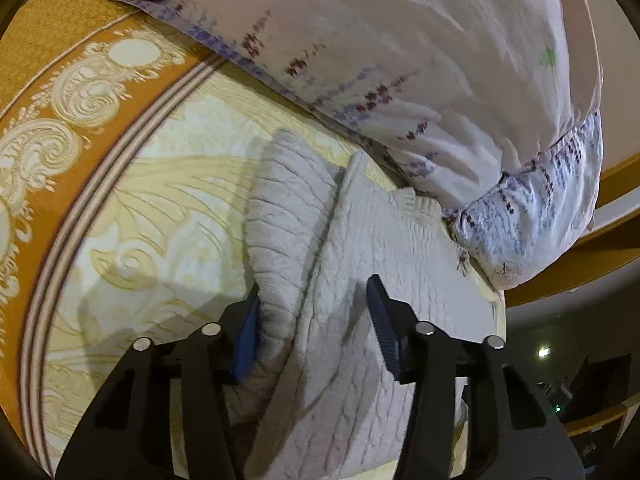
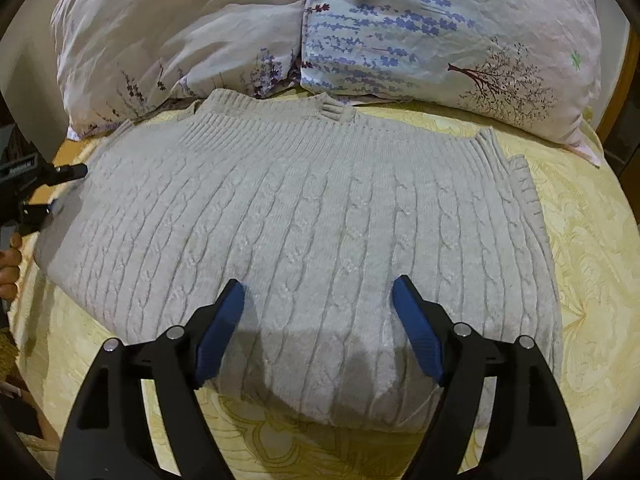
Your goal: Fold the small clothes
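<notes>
Blue pads sit nearest on your right gripper (image 2: 318,292), and its jaws are wide apart with nothing held between them. They hover over the near edge of the sweater (image 2: 304,216). That sweater is pale grey with cable knit lines. It lies spread out on the yellow bedspread (image 2: 592,280), with its ribbed edge on the far side. Part of it is folded over, so you see a neat edge on the right.

Your left gripper (image 1: 314,300) also has its jaws apart. One blue pad touches the folded sleeve part on the left, and the other pad is over the flat part of the sweater. It is not squeezing the cloth. From your right camera, this gripper shows at the far left edge, by the sweater's side, with your hand (image 2: 10,266) behind it.

Farther away, two pillows (image 2: 440,40) rest at the head of the bed, just past the sweater. They are white with purple flowers and a small tree. An orange patterned border (image 1: 60,120) runs along the bedspread's left side.
</notes>
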Available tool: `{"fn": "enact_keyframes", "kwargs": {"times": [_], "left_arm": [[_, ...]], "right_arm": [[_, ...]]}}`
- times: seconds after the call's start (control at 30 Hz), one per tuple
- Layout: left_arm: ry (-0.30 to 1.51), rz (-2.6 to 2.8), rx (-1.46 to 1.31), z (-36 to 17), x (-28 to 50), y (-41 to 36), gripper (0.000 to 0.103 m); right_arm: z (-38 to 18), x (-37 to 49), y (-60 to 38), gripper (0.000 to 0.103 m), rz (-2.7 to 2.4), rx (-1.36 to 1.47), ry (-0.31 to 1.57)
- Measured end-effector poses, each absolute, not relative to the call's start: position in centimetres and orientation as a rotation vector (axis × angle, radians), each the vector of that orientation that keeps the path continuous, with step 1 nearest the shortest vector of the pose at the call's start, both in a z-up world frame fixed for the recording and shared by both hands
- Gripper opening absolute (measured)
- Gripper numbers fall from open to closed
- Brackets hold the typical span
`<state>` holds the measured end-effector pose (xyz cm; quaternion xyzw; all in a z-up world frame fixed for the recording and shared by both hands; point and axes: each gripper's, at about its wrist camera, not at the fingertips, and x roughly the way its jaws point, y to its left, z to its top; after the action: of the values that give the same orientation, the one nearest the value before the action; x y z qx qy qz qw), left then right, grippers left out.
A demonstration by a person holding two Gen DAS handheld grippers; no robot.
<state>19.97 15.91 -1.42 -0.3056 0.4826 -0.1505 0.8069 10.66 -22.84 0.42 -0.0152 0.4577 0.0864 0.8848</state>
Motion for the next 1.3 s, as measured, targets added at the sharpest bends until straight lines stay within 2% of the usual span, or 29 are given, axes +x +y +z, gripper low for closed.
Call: {"fn": "enact_keyframes", "kwargs": {"times": [0.13, 0.23, 0.87, 1.07, 1.3], "left_arm": [[1.055, -0.309, -0.656, -1.7, 20.3, 14.9, 0.028], [1.048, -0.312, -0.691, -1.5, 20.2, 14.9, 0.024], [0.921, -0.495, -0.851, 4.9, 19.7, 10.1, 0.02], [0.924, -0.654, -0.861, 6.5, 20.1, 3.1, 0.02], [1.07, -0.712, -0.807, 2.7, 19.8, -5.3, 0.02]], "right_arm": [[0.3, 10.5, -22.5, 0.081, 0.168, -0.051, 0.951], [0.5, 10.2, -22.7, 0.081, 0.169, -0.047, 0.951], [1.1, 7.8, -25.5, 0.083, 0.234, 0.117, 0.895], [1.7, 6.8, -27.6, 0.083, 0.205, 0.154, 0.869], [1.4, 5.4, -30.9, 0.083, 0.14, 0.191, 0.867]]}}
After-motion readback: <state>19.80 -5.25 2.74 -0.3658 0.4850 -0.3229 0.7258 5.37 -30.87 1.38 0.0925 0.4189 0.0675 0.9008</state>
